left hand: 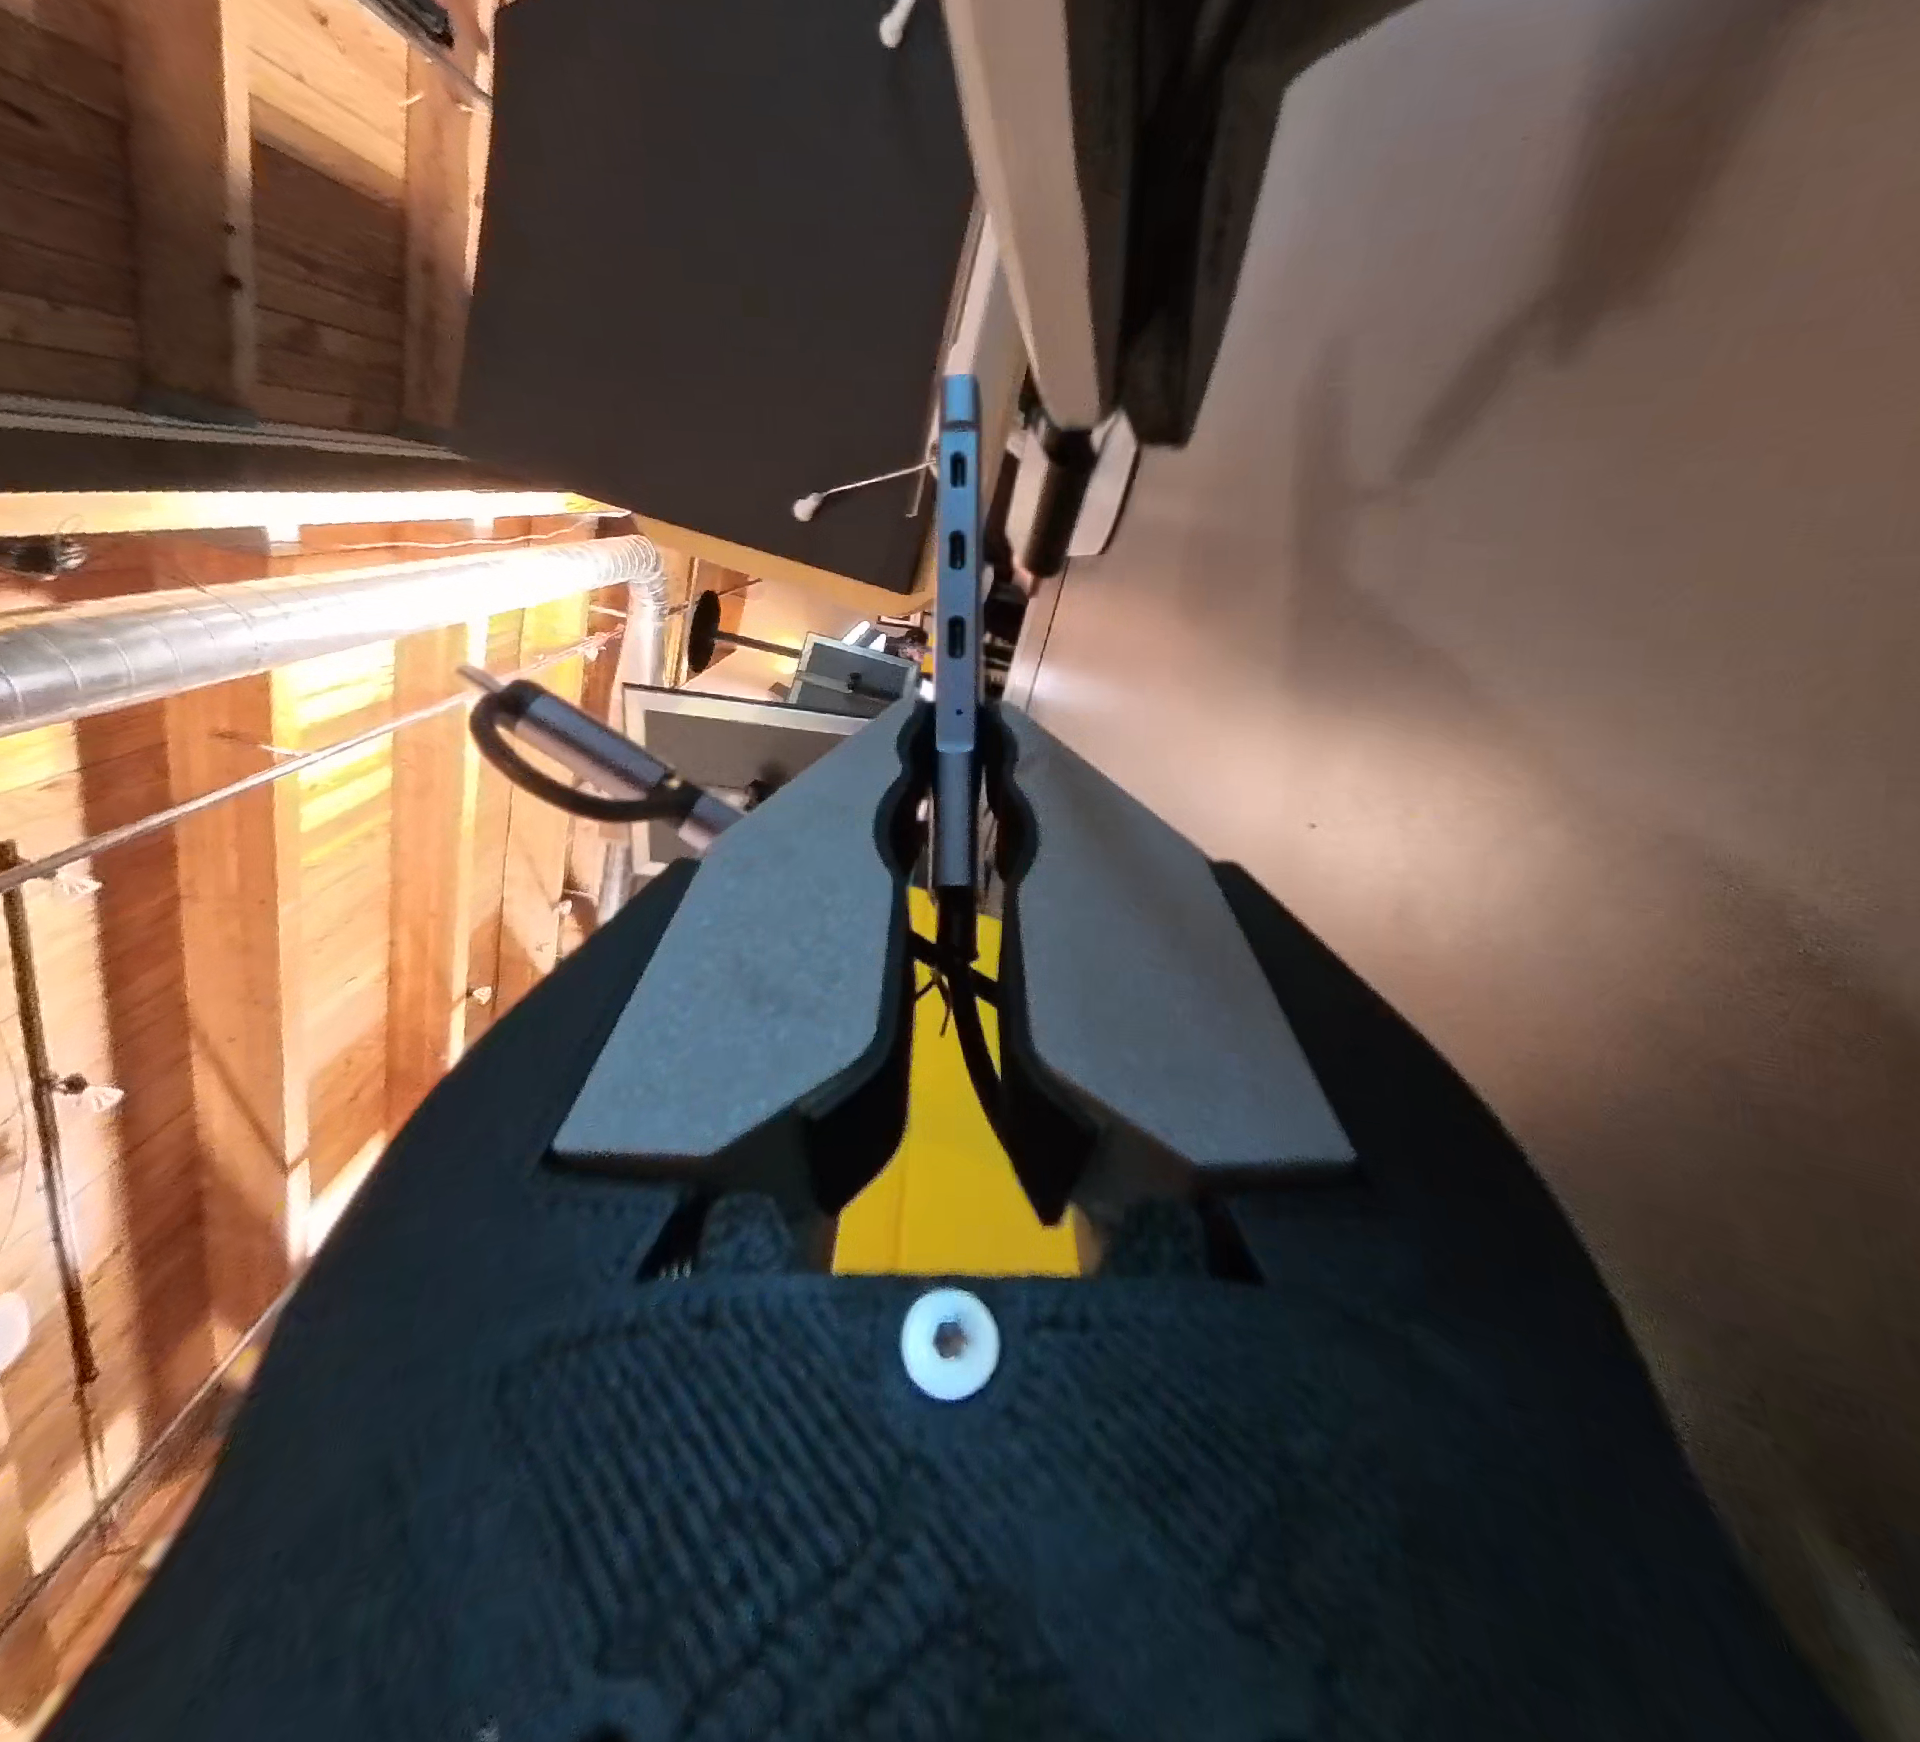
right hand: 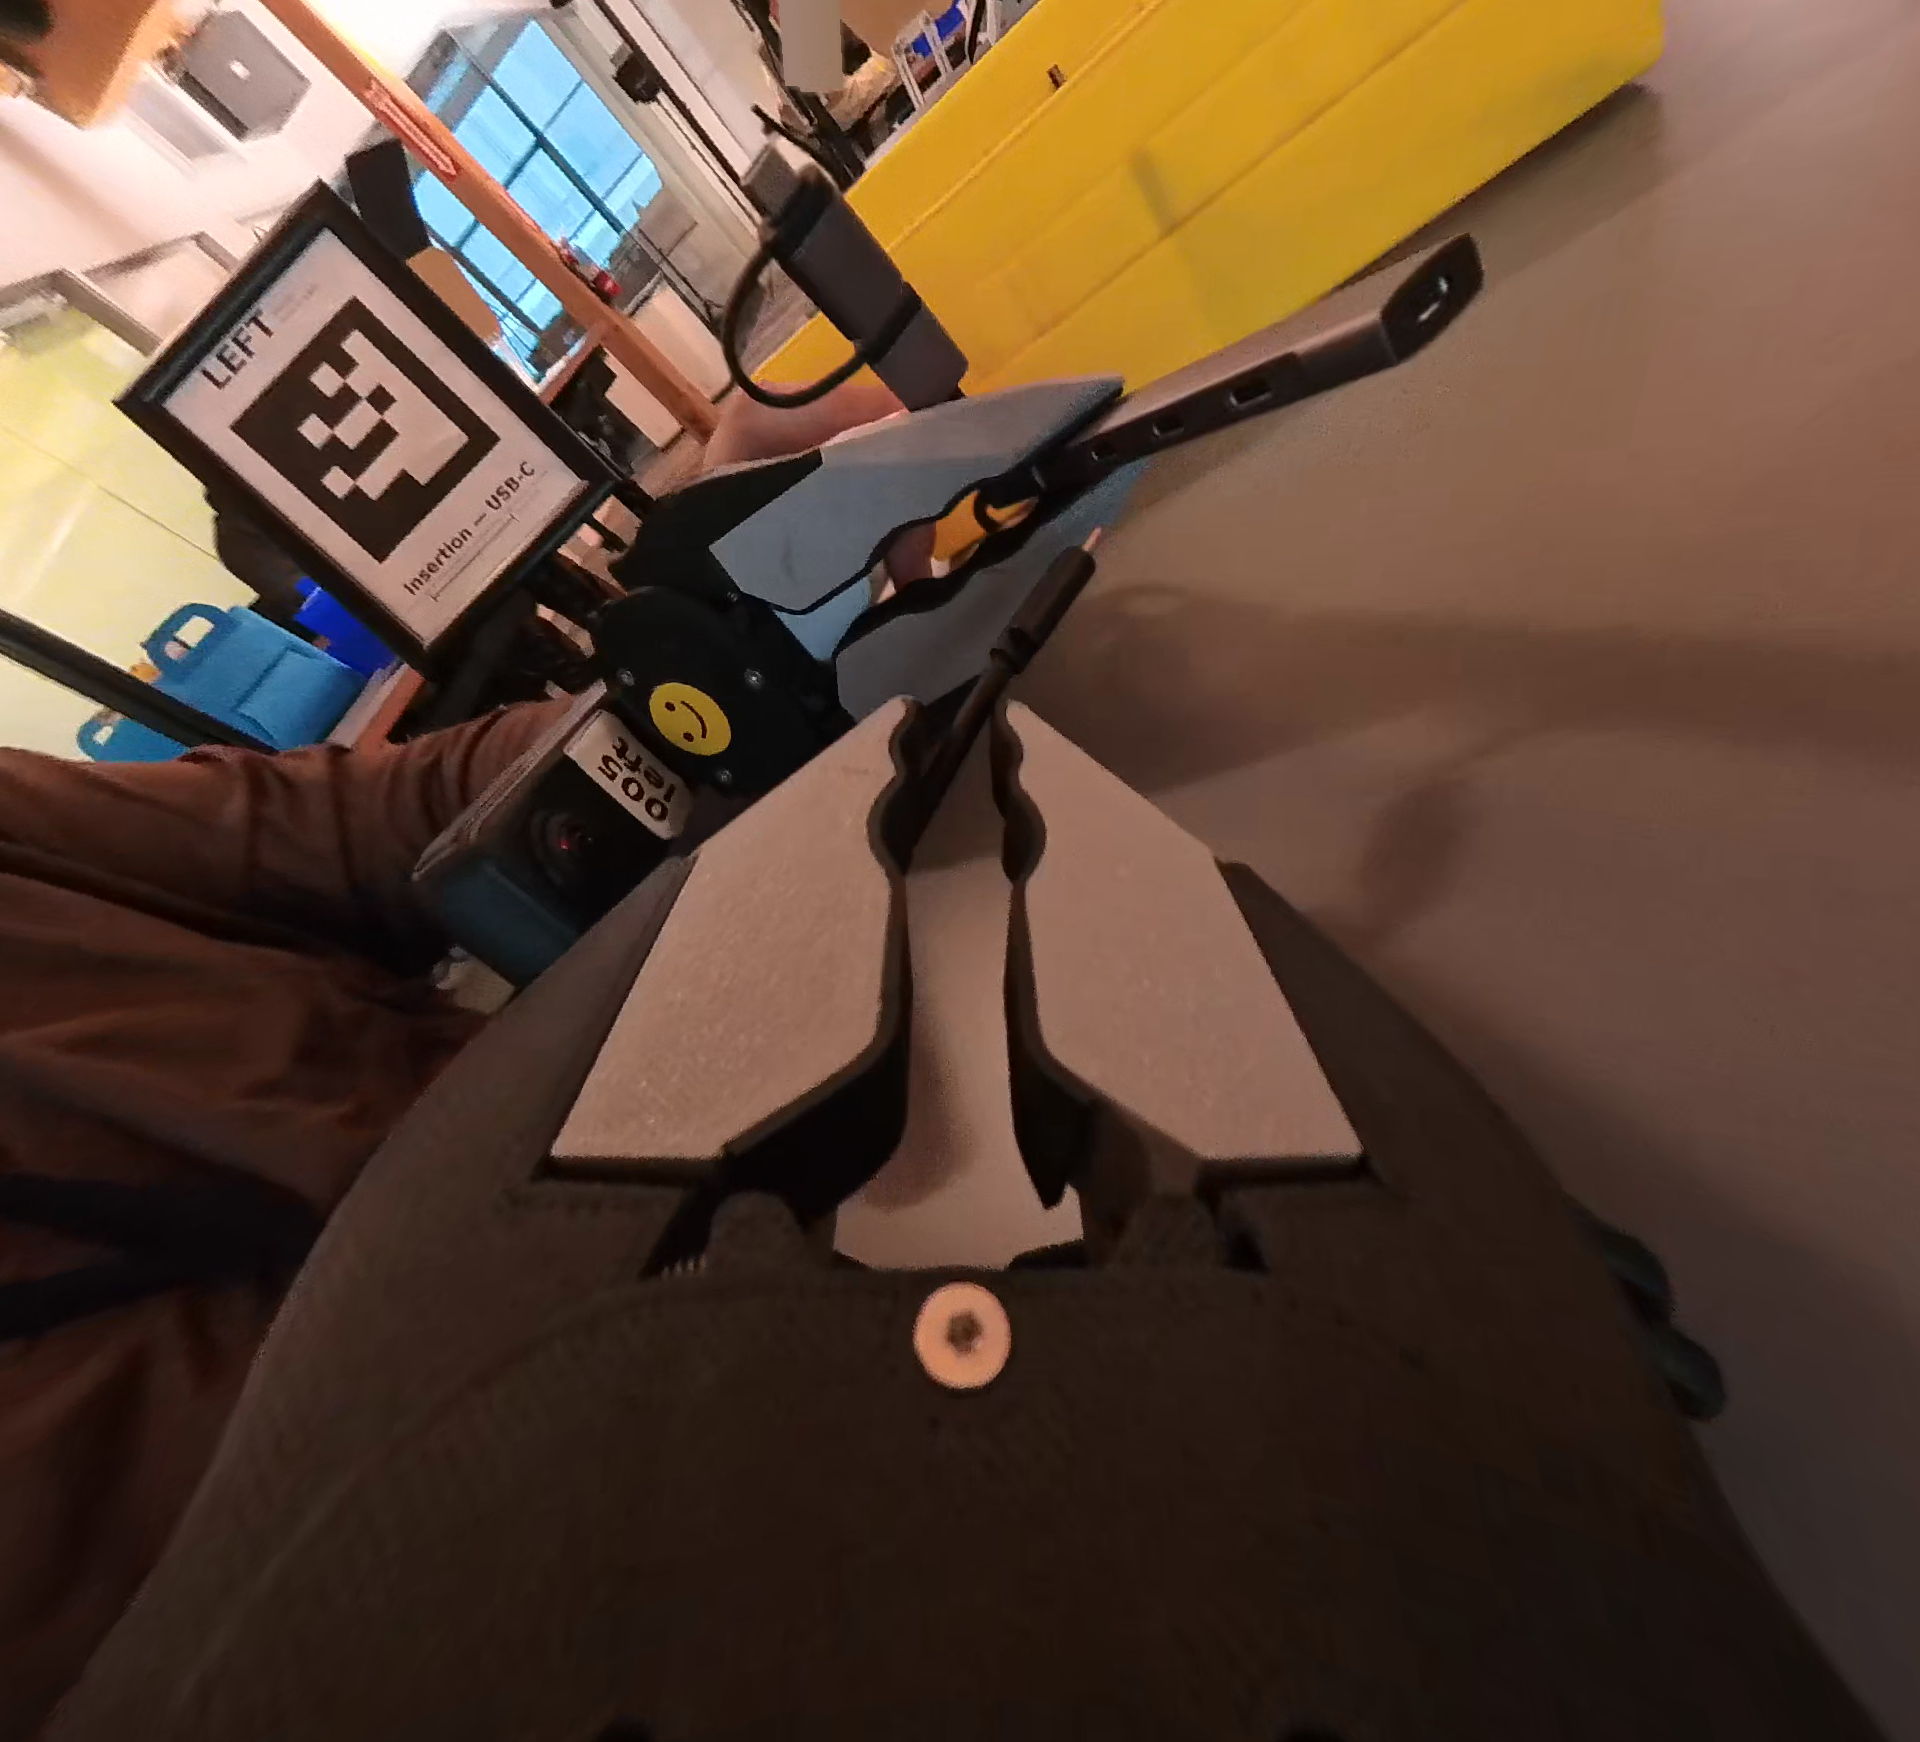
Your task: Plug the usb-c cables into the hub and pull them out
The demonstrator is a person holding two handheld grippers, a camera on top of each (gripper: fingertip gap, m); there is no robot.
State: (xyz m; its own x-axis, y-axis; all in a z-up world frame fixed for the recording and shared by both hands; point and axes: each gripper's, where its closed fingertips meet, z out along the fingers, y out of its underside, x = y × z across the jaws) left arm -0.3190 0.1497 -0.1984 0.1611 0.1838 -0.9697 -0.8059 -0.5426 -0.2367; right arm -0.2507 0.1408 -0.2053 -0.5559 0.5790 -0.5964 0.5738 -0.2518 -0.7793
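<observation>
The left gripper (left hand: 956, 799) has its jaws clamped on the hub (left hand: 957, 612), ports exposed toward twelve o'clock, seemingly to steady it. The right gripper (right hand: 951, 778), jaws pinching the usb-c cable (right hand: 1044, 606), aims its plug at the ports toward one o'clock.

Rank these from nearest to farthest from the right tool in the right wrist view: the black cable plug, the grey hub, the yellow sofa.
1. Black cable plug: gripped at the right tool, sticking out ahead.
2. Slim grey metal hub: beyond the plug, up and to the right, held in the left tool.
3. Big yellow sofa: farthest, across the background.
</observation>
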